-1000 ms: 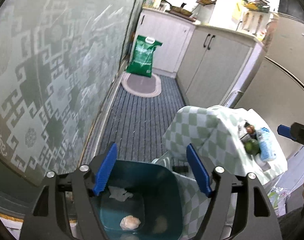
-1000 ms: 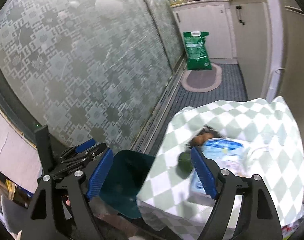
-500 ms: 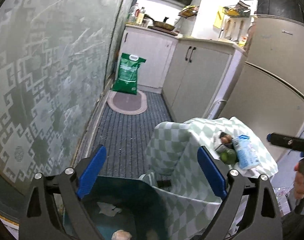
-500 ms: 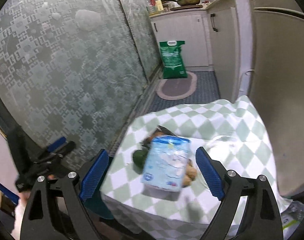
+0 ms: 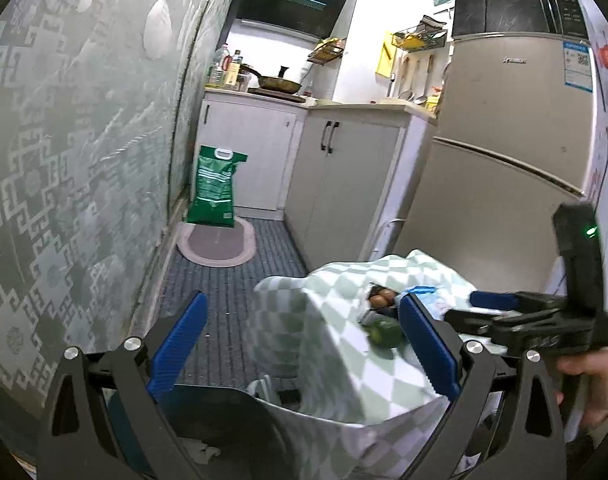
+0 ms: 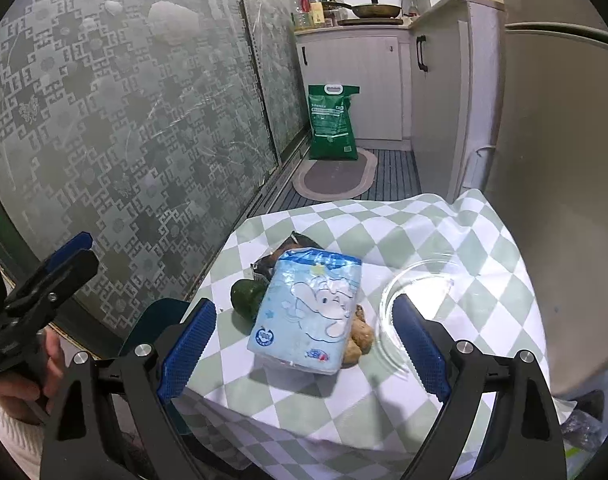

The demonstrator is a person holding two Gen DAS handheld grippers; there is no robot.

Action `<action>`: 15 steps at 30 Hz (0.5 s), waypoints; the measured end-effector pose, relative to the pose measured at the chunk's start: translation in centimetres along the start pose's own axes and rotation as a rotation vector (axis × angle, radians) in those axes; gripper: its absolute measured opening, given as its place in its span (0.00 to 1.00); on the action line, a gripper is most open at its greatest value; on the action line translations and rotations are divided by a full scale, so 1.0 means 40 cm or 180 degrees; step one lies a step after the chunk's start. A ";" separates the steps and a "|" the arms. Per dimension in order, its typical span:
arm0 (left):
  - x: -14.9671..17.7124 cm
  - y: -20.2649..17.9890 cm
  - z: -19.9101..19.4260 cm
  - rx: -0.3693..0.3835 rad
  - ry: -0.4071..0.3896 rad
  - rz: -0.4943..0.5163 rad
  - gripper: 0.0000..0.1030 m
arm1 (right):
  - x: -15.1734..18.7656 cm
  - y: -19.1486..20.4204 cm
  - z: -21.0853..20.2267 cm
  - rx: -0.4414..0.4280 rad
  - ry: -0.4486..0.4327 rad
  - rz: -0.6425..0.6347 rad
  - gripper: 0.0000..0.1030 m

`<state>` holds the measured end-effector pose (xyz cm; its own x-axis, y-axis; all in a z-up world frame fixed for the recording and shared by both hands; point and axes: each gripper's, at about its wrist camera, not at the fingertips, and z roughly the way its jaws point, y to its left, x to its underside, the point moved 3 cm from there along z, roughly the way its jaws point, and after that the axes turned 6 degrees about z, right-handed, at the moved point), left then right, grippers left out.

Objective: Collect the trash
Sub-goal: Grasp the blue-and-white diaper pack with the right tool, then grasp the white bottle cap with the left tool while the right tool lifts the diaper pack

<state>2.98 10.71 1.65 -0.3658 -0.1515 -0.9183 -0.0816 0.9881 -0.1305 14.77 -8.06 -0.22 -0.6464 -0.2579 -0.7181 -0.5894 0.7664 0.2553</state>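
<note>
A small table with a green-and-white checked cloth (image 6: pixel 444 236) holds a light blue tissue pack (image 6: pixel 310 310), a green round fruit (image 6: pixel 245 298), a dark wrapper (image 6: pixel 281 252), brownish scraps (image 6: pixel 360 340) and a clear glass plate (image 6: pixel 420 296). My right gripper (image 6: pixel 304 346) is open, just in front of the tissue pack. A teal bin (image 6: pixel 151 320) stands left of the table. My left gripper (image 5: pixel 299 354) is open above the bin (image 5: pixel 223 420), beside the table (image 5: pixel 344 340). The right gripper also shows in the left wrist view (image 5: pixel 496 312).
A patterned frosted glass door (image 6: pixel 123 120) runs along the left. Beyond are a striped floor mat (image 5: pixel 231 280), an oval rug (image 5: pixel 217 246), a green sack (image 6: pixel 332 120), white cabinets (image 5: pixel 344 176) and a fridge (image 5: pixel 516 140) close behind the table.
Both grippers have risen and tilted up. The left view now shows less of the bin's inside. The right gripper has moved over the table toward the tissue pack.
</note>
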 end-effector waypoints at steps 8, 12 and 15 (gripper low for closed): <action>0.007 -0.023 0.004 0.0142 0.0033 0.0045 0.95 | 0.016 0.005 0.064 0.0164 0.0152 -0.0066 0.72; 0.009 -0.025 0.003 0.0188 0.0027 0.0035 0.95 | 0.020 0.013 0.081 0.0194 0.0187 -0.0112 0.66; 0.013 -0.028 0.007 0.0229 0.0045 0.0034 0.95 | 0.021 0.016 0.088 0.0205 0.0196 -0.0137 0.61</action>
<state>3.16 9.52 1.22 -0.3792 -0.1409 -0.9145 -0.0111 0.9890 -0.1478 15.55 -5.70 -2.94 -0.6509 -0.3257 -0.6858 -0.5863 0.7895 0.1815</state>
